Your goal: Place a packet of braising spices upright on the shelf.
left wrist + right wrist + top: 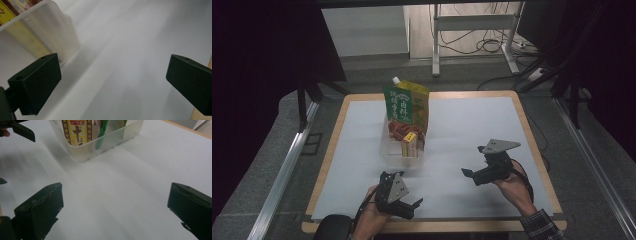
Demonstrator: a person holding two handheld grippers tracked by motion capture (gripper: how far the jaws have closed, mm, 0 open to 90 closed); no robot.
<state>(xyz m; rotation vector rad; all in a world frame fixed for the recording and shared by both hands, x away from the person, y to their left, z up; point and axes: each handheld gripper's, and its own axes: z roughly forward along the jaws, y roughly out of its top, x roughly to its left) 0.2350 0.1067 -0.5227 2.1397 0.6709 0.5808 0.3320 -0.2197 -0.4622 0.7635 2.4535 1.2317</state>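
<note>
Both grippers hovered near the table's (pixel 362 165) front edge, jaws spread and empty: the left gripper (pixel 409 206) pointed right, the right gripper (pixel 468 173) pointed left. The bin (pixel 393 152) stood mid-table.

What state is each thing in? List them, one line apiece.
Left hand-held gripper: open, holding nothing, near the table's front edge.
Right hand-held gripper: open, holding nothing, above the white table top.
Clear plastic bin: upright, with packages in it.
Green spouted pouch: standing in the bin, white cap on.
Yellow box: upright inside the bin.
</note>
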